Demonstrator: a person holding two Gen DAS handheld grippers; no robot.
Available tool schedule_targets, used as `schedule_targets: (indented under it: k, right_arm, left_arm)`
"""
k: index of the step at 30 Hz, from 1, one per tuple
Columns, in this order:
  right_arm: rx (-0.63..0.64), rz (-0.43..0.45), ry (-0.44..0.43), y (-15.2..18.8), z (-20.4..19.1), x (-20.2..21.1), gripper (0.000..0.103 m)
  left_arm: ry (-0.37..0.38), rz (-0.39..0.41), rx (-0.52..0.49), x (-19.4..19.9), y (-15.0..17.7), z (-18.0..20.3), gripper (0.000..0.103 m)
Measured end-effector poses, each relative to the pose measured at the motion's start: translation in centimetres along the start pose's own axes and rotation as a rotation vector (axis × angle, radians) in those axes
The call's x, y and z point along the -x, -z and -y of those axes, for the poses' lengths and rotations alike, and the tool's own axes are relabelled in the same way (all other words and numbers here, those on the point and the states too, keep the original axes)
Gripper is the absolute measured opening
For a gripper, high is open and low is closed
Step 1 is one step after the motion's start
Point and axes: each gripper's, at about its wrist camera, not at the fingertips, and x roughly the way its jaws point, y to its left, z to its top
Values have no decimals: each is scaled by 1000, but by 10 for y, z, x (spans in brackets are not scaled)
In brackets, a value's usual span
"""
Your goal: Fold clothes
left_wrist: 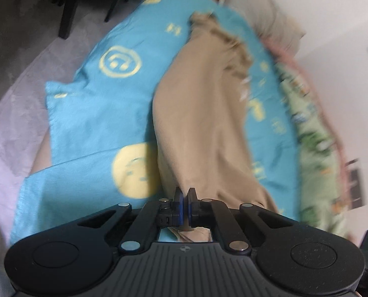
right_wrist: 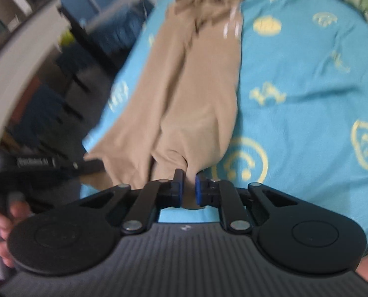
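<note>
- A long tan knit garment [left_wrist: 203, 113], apparently a pair of soft trousers or leggings, is being held stretched over a turquoise blanket printed with yellow smiley faces [left_wrist: 97, 113]; the blanket is spread over a bed or sofa.
- In the left wrist view, the left gripper [left_wrist: 184, 204] is being kept almost fully closed, its blue-padded jaws nearly touching; tan fabric is seen passing between and beneath them, so a pinch on the near hem is judged likely.
- In the right wrist view, the right gripper [right_wrist: 188, 189] is being held with a narrow gap between its jaws, and a bunched fold of the tan garment [right_wrist: 184, 99] is being clamped in that gap.
- From each gripper the garment's long axis is running away toward 12 o'clock, drifting to about 1 o'clock in the left view; the far end is lying crumpled at the top of both views.
- In the right view the left gripper's black body [right_wrist: 60, 167] is appearing at 9 o'clock, just beside the same near end, so both grippers are judged about equally near it.
- A lengthwise fold toward 12 o'clock is judged to be the coming move.
- Both views are being blurred by motion; fine detail cannot be told.
</note>
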Motion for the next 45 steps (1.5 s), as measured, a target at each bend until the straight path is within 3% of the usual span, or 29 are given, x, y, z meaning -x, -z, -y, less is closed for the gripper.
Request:
schedule_targets:
  k: [3, 7, 12, 15, 18, 20, 23, 29, 40, 45]
  right_arm:
    - [-57, 97, -62, -18, -3, 43, 12]
    - [-57, 198, -96, -21, -10, 93, 12]
    - [-61, 239, -102, 18, 1, 134, 12]
    - [-96, 222, -103, 58, 20, 141, 11]
    - [-139, 209, -107, 78, 33, 144, 11]
    - [-168, 210, -116, 82, 40, 146, 11]
    - [-207, 253, -164, 59, 46, 140, 11]
    - [-233, 274, -154, -14, 51, 95, 11]
    - [-200, 275, -11, -146, 76, -38, 11]
    - [-112, 208, 71, -175, 90, -111, 11]
  left_arm:
    - [107, 60, 34, 36, 3, 21, 3]
    - [151, 123, 16, 81, 17, 49, 3]
    - [165, 122, 12, 116, 66, 51, 3]
    - [143, 83, 20, 120, 104, 36, 3]
    - [122, 57, 23, 115, 121, 32, 3]
    - [110, 67, 12, 112, 111, 39, 3]
    - [90, 82, -7, 106, 95, 50, 3]
    - [1, 160, -65, 63, 9, 95, 3]
    - [-150, 302, -184, -68, -121, 110, 4]
    - [-234, 271, -255, -141, -148, 87, 4]
